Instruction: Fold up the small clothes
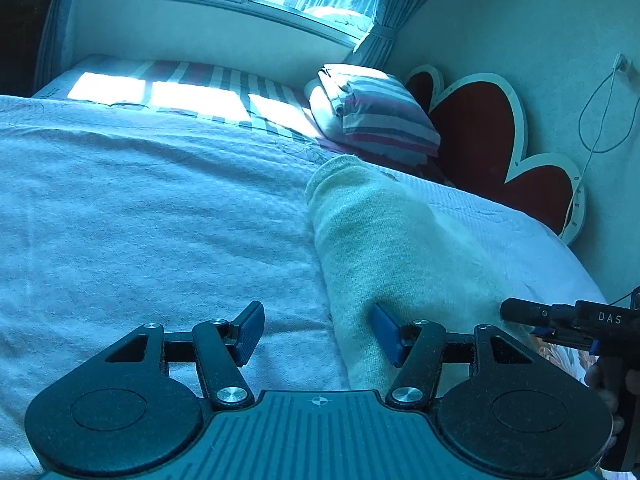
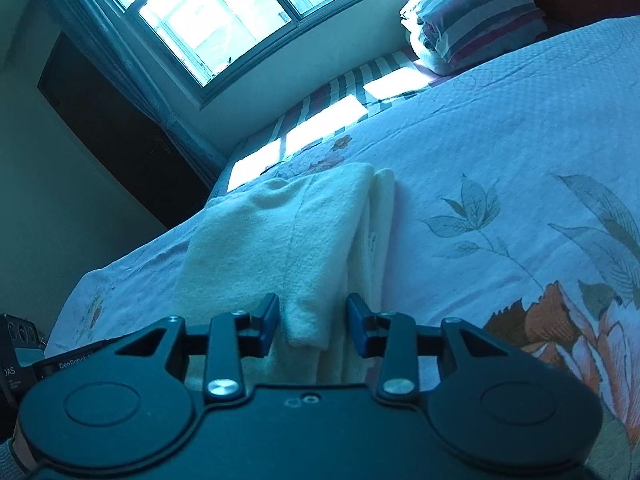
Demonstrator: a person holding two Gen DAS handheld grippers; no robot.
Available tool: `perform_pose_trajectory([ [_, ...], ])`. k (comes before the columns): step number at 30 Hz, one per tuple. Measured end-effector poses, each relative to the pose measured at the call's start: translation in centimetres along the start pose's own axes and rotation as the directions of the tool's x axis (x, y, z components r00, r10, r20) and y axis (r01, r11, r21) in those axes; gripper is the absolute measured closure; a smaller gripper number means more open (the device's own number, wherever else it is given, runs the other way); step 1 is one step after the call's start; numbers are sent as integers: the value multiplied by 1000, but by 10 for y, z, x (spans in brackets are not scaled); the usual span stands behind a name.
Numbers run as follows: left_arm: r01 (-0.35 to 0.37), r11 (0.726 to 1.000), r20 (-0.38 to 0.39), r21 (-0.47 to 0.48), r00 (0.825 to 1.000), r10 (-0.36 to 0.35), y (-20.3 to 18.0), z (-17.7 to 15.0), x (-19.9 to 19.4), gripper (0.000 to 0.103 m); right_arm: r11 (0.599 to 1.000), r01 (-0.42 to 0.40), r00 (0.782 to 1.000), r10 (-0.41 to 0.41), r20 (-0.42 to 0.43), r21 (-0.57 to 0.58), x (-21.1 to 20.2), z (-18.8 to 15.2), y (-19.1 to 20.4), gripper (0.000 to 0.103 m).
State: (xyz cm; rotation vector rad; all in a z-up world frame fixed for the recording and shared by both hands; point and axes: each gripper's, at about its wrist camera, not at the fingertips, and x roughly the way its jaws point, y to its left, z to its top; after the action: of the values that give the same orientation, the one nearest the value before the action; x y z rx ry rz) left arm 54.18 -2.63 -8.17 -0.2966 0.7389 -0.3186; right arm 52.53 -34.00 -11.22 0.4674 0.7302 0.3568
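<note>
I note the cream fuzzy knitted garment (image 2: 280, 232), soft and matt, on a pale floral textured cotton bedspread (image 2: 500, 128). My left gripper (image 1: 318, 334) looks matt black plastic with ribbed blue rubbery pads (image 1: 250, 332) and shiny metal pivot screws (image 1: 231, 394). Striped smooth cloth pillow (image 1: 384, 116).

One folded cream knitted garment (image 2: 288, 236) lies mid-frame on one pale floral bedspread (image 2: 500, 128), with one striped folded pillow (image 1: 380, 112) upper right, one red heart-lobed headboard (image 1: 480, 128) at right, one window (image 2: 208, 12) up top, and two black grippers with blue pads, left (image 1: 318, 330) and right (image 2: 313, 325).
</note>
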Motion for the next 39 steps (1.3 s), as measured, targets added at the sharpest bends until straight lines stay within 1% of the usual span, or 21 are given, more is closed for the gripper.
perform_pose_trajectory([
  [1, 0, 1000, 0, -4, 1000, 0, 1, 0, 1, 44, 1000, -13, 1000, 13, -4, -7, 3, 1, 1, 65],
  [2, -3, 1000, -1, -4, 1000, 3, -1, 0, 3, 44, 999, -28, 1000, 28, -12, -16, 6, 2, 2, 69],
  [3, -2, 1000, -4, -3, 1000, 2, -1, 1, 4, 44, 999, -31, 999, 31, -23, -28, 9, 3, 4, 81],
  [5, -1, 1000, 3, 12, 1000, 1, -4, 3, 3, 44, 997, -10, 999, 7, -33, -80, 12, 4, 10, 87],
  [6, 2, 1000, 9, 23, 1000, -2, -6, 4, 3, 44, 994, -5, 1000, 4, -12, -110, 7, 4, 15, 89],
  [10, 5, 998, -1, 58, 1000, -5, -16, 5, 9, 44, 996, 7, 998, -2, 60, -94, -19, 2, 15, 89],
  [13, -60, 990, 16, 126, 998, 59, -27, 0, 15, 39, 996, 60, 998, -60, 3, -69, -3, -6, 0, 90],
  [16, -70, 989, 14, 129, 997, 69, -26, 5, 8, 37, 998, 44, 999, -44, 19, -39, -3, -5, -1, 87],
  [18, -85, 985, 48, 153, 996, 79, -29, 10, -2, 37, 998, 40, 999, -39, 21, -49, -7, -3, 2, 81],
  [19, -70, 985, 58, 155, 996, 62, -30, 13, -6, 37, 998, 45, 998, -43, 51, -49, -13, -1, 2, 76],
  [20, -55, 987, 64, 150, 997, 46, -30, 16, -8, 37, 997, 58, 995, -54, 82, -45, -19, 1, 1, 65],
  [21, -43, 989, 66, 139, 997, 34, -29, 20, -8, 37, 997, 69, 992, -65, 110, -35, -23, 4, -2, 64],
  [26, -14, 991, 27, 136, 1000, 11, -35, 31, 14, 37, 997, 77, 993, -77, 94, 0, -9, 23, -11, 68],
  [27, -15, 992, 11, 123, 1000, 13, -37, 31, 20, 37, 996, 87, 992, -86, 91, -6, -4, 25, -10, 73],
  [29, -7, 995, 9, 102, 1000, 7, -34, 31, 23, 37, 997, 67, 995, -64, 74, -30, 8, 31, -6, 91],
  [34, -24, 998, 36, 66, 999, 22, -24, 20, 17, 37, 975, -10, 997, 26, 70, -223, 21, 34, 18, 92],
  [35, -20, 998, 27, 58, 999, 19, -20, 18, 19, 37, 968, -13, 997, 30, 65, -252, 24, 33, 17, 93],
  [36, -19, 998, 19, 52, 1000, 18, -19, 17, 21, 37, 963, 18, 998, -3, 57, -271, 30, 33, 13, 93],
  [37, -16, 999, 15, 49, 1000, 16, -18, 17, 22, 37, 970, 42, 998, -32, 46, -241, 35, 34, 3, 93],
  [38, -15, 998, 13, 54, 1000, 15, -19, 18, 22, 37, 983, 13, 999, -6, 44, -184, 35, 36, -9, 95],
  [39, -21, 998, 19, 63, 1000, 20, -21, 19, 21, 37, 991, -12, 999, 17, 42, -132, 33, 37, -17, 90],
])
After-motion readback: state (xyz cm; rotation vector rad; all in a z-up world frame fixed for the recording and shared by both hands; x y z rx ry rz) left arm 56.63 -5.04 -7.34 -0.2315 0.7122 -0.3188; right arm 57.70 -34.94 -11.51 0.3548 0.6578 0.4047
